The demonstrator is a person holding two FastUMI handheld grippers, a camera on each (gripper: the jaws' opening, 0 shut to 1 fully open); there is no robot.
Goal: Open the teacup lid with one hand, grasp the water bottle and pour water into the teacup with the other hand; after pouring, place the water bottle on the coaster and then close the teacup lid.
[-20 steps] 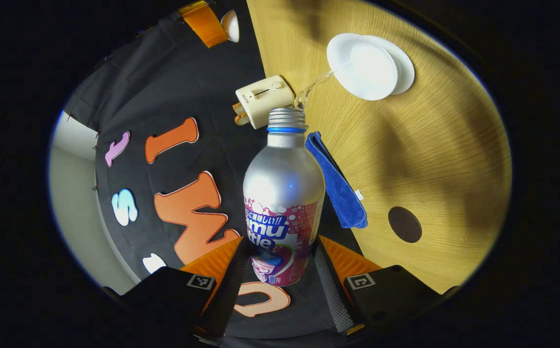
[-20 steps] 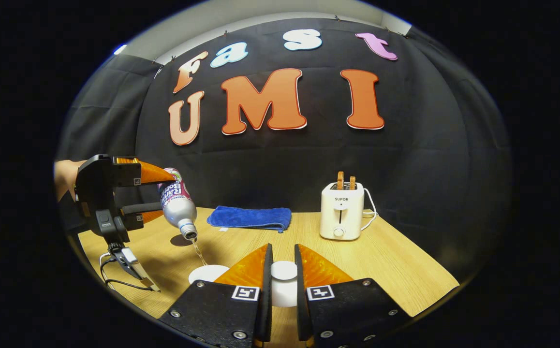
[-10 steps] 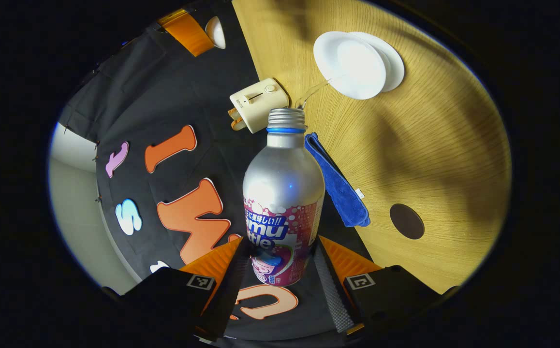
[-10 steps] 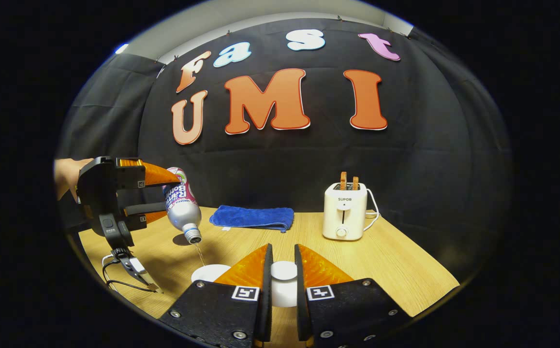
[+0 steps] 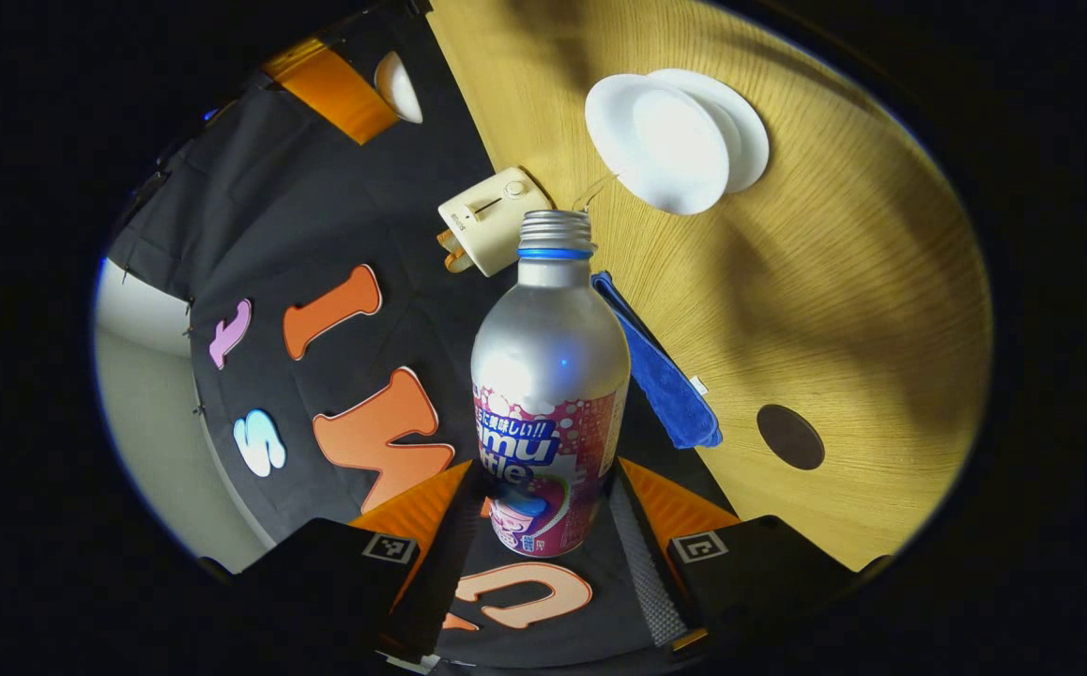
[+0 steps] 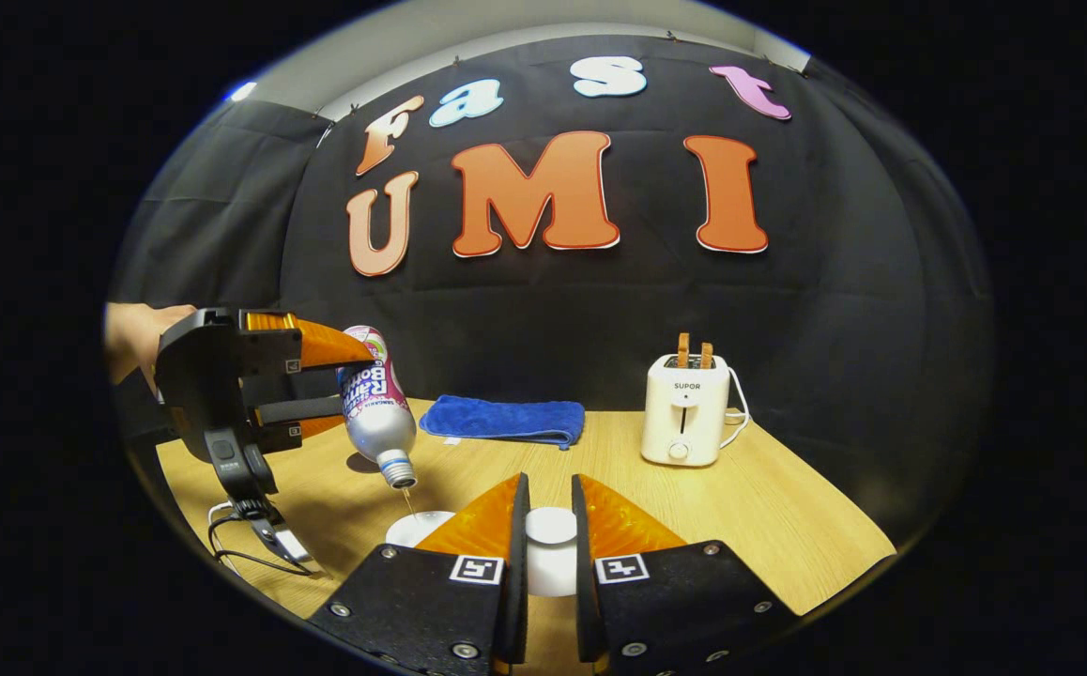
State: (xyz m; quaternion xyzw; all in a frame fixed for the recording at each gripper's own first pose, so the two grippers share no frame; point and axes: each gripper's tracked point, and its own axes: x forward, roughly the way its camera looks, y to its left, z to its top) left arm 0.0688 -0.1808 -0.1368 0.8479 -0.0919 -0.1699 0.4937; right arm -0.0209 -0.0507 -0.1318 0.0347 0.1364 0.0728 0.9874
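My left gripper (image 5: 543, 483) is shut on the lower body of a silver water bottle (image 5: 548, 366) with a pink label. The bottle is tilted mouth-down, and a thin trickle (image 5: 595, 188) runs from it toward the white teacup (image 5: 661, 141), which stands uncovered on its saucer. In the right gripper view the same bottle (image 6: 376, 408) hangs slanted in the left gripper (image 6: 356, 380) above the teacup (image 6: 412, 528), whose rim is partly hidden by my finger. My right gripper (image 6: 548, 507) is shut on the white teacup lid (image 6: 551, 528), held to the cup's right. A dark round coaster (image 5: 790, 437) lies on the table.
A folded blue cloth (image 6: 506, 420) lies at the back of the wooden table (image 6: 788, 526), and a cream toaster (image 6: 689, 413) with its cord stands to its right. A hand (image 6: 135, 333) holds the left gripper. A cable (image 6: 243, 545) trails near the table's left edge.
The stream from the bottle has thinned to a trickle. The left gripper and bottle have shifted slightly right in the right gripper view. The lid stays gripped.
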